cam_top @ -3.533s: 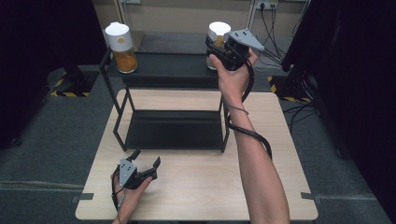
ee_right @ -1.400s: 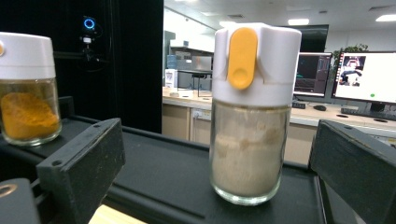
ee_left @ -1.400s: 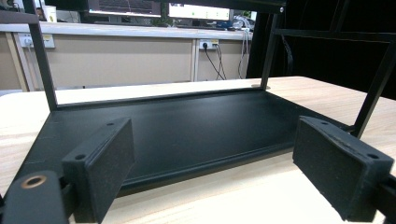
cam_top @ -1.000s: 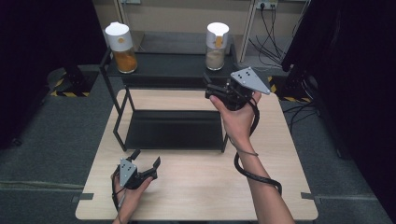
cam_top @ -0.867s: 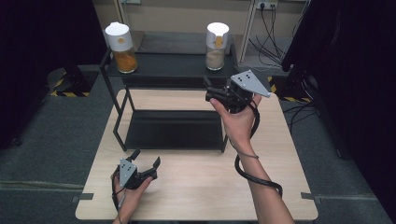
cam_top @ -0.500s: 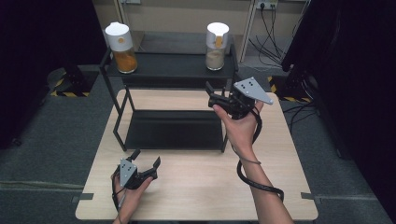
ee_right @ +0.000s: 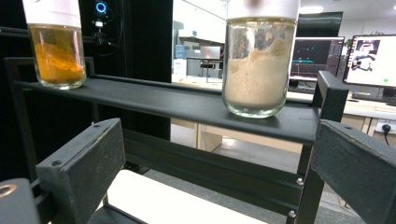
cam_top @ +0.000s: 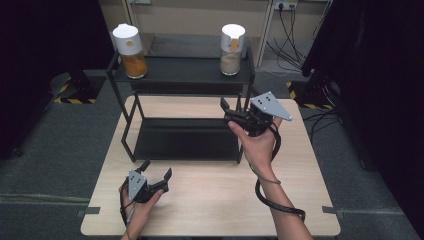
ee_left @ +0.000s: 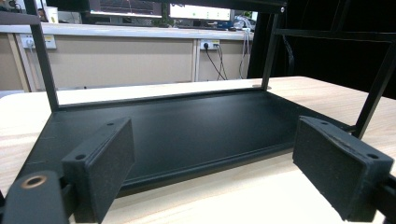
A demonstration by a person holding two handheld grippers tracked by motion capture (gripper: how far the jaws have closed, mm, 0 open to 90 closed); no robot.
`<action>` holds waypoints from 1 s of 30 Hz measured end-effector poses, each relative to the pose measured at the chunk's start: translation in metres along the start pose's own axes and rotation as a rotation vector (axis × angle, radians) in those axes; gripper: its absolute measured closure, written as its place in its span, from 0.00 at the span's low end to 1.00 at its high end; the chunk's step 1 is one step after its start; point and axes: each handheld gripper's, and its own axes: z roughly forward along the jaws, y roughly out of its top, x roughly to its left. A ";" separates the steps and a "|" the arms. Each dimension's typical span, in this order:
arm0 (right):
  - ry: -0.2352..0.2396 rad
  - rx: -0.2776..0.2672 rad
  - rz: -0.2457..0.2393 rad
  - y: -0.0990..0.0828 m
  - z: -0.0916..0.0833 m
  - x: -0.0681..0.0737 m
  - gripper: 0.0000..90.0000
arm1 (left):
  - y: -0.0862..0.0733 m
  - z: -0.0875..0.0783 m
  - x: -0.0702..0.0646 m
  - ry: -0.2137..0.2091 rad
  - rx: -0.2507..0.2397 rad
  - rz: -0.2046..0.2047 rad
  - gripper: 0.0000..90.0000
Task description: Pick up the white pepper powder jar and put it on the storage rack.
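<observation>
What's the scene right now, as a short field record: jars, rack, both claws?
rack: black two-tier rack at the table's far side
beige jar: top shelf, right end, upright, white lid
orange jar: top shelf, left end, upright, white lid
bottom shelf: bare
right claw: open, holds nothing, raised near the rack's right post, below the beige jar
left claw: open, holds nothing, low over the table's near edge

Wooden table [cam_top: 300,165], grey carpet floor [cam_top: 50,150], wall sockets with cables [cam_top: 285,7], monitors behind [ee_right: 369,60]
</observation>
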 end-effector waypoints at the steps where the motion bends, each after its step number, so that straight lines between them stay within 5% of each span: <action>1: 0.002 0.001 -0.002 -0.001 -0.001 0.000 0.04 | 0.000 0.000 0.000 0.000 0.000 0.000 0.14; 30: 0.034 0.078 0.012 -0.037 -0.018 -0.001 0.04 | -0.001 0.000 -0.001 0.003 -0.004 -0.001 0.14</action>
